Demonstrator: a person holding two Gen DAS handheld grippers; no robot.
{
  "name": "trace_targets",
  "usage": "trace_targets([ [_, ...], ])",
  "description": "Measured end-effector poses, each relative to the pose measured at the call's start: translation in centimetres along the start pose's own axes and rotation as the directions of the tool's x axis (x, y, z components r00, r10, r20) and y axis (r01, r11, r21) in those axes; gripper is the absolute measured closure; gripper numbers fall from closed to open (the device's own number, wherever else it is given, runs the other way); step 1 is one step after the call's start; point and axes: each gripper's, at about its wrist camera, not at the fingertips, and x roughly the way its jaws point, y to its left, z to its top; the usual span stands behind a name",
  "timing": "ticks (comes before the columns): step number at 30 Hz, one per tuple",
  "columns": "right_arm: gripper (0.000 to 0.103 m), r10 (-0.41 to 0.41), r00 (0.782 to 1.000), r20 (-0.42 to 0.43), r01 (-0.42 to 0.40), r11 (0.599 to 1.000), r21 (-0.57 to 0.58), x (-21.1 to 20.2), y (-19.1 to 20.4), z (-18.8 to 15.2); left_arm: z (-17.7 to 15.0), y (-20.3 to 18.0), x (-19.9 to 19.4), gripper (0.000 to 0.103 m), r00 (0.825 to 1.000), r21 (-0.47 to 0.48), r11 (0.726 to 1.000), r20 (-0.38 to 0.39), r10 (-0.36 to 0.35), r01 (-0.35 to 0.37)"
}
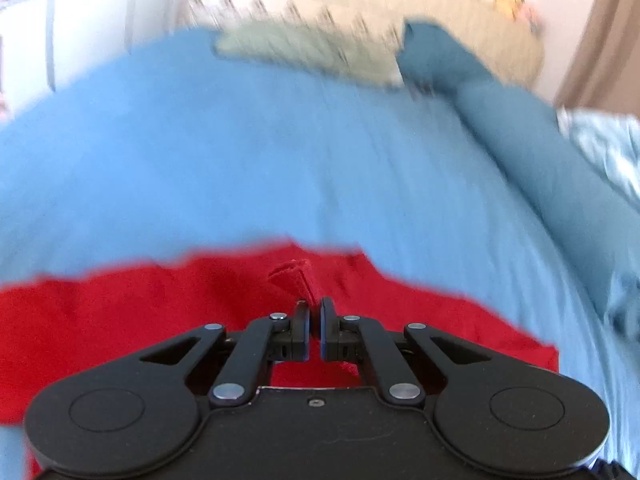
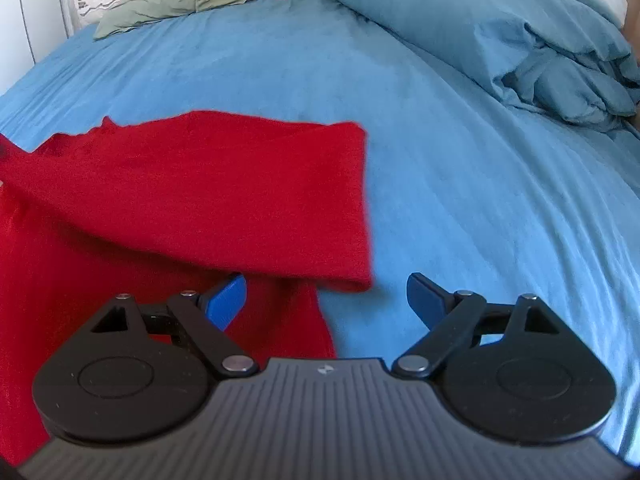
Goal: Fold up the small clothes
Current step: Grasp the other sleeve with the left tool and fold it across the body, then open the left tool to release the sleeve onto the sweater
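Evidently mid-fold, the left gripper (image 1: 315, 322) pinches the red knit garment (image 1: 160, 312) while the right gripper (image 2: 326, 300) gapes empty, needing its own edge next.

a garment (image 2: 192, 184) lies on the bed sheet (image 2: 440, 200), folded over itself, with pillows (image 2: 168, 4) behind and a bunched duvet (image 2: 500, 40) to the right.

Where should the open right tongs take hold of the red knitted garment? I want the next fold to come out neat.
Probably the lower right corner of the folded-over flap of the red knitted garment. It lies just ahead of the open right tongs, raised slightly off the blue bedsheet. Come in from the bare sheet side, so one pad slips under the doubled edge.
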Motion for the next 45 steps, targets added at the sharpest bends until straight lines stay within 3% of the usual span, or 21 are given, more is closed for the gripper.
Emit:
trace_targets([
  [5, 0.000, 0.007, 1.000, 0.005, -0.007, 0.998, -0.055, 1.7, 1.1, 1.2, 0.4, 4.5, -3.0, 0.099, 0.984, -0.012, 0.990, 0.109, 0.139, -0.139],
  [12, 0.001, -0.086, 0.995, 0.056, 0.093, 0.988, -0.124, 2.7, 0.6, 1.3, -3.5, 9.2, -0.9, 0.099, 0.979, -0.040, 0.979, 0.018, 0.202, -0.201],
  [20, 0.001, -0.067, 0.998, 0.014, 0.068, 0.994, -0.083, 2.6, -1.8, 1.2, -7.3, 10.2, -1.2, 0.097, 0.977, -0.033, 0.977, -0.055, 0.208, -0.210],
  [22, 0.001, -0.068, 0.998, 0.012, 0.069, 0.992, -0.110, 2.3, -1.4, 1.3, -7.7, 10.1, -1.6, 0.088, 0.972, -0.011, 0.974, -0.074, 0.223, -0.225],
  [24, 0.000, -0.059, 0.998, 0.002, 0.059, 0.991, -0.122, 1.9, -1.4, 1.6, -8.2, 10.5, -2.2, 0.086, 0.965, 0.012, 0.969, -0.083, 0.247, -0.247],
  [27, 0.000, 0.001, 1.000, 0.018, 0.001, 0.992, -0.126, -0.1, -1.6, 2.0, -8.4, 10.5, -3.7, 0.082, 0.951, 0.045, 0.955, -0.093, 0.296, -0.293],
  [28, 0.000, 0.030, 0.999, 0.034, -0.025, 0.991, -0.133, -1.1, -1.6, 2.2, -8.3, 10.3, -4.2, 0.076, 0.947, 0.056, 0.951, -0.093, 0.308, -0.304],
  [32, 0.000, 0.216, 0.973, 0.086, -0.201, 0.967, -0.155, -3.8, 0.2, 3.0, -7.2, 8.6, -5.6, 0.046, 0.964, 0.121, 0.958, -0.034, 0.264, -0.259],
  [36, 0.000, 0.354, 0.935, 0.011, -0.349, 0.926, -0.141, -1.4, 3.5, 3.5, -6.1, 7.0, -3.7, 0.044, 0.975, 0.147, 0.966, -0.030, 0.219, -0.213],
  [37, 0.000, 0.364, 0.932, -0.001, -0.361, 0.924, -0.130, -0.5, 3.9, 3.3, -6.0, 6.9, -3.0, 0.044, 0.977, 0.140, 0.970, -0.035, 0.208, -0.201],
  [41, 0.000, 0.282, 0.957, -0.072, -0.286, 0.957, -0.053, 2.7, 2.8, 2.3, -6.0, 6.1, -0.7, 0.044, 0.983, 0.161, 0.973, -0.050, 0.174, -0.164],
  [45, 0.000, 0.313, 0.948, -0.061, -0.315, 0.948, -0.034, 2.1, 1.3, 2.4, -5.9, 5.7, 1.2, 0.044, 0.984, 0.197, 0.969, -0.065, 0.164, -0.149],
])
